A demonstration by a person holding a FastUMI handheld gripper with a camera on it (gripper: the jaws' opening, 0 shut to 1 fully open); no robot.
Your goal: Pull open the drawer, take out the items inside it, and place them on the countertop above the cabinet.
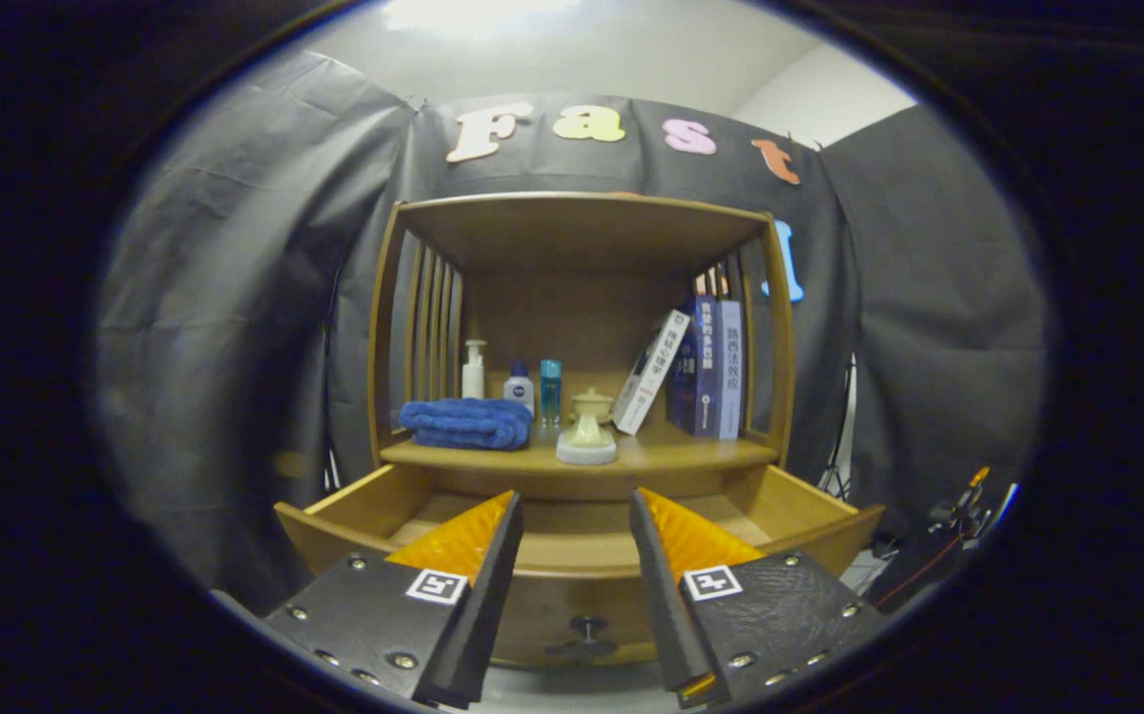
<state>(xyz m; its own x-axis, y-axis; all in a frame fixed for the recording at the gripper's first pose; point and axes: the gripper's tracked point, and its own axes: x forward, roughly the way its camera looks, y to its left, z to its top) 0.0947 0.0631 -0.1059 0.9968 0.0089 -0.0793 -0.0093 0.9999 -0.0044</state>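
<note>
Drawer [572, 540] pulled open, contents hidden behind fingers. Hand-held gripper [575, 516] wide, empty, above drawer front. Risk: blind reach catching drawer knob [587, 627] or front panel.

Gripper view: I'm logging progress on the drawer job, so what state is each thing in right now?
Drawer: pulled open; the bit of its floor that shows is bare.
Drawer knob: free, between the fingers, untouched.
Gripper: open, holding nothing, over the drawer's front.
Blue towel: folded, lying on the countertop.
Cream lidded pot: upright, lid on.
Pump bottle: upright behind the towel.
Books: standing; the white one leans.
</note>
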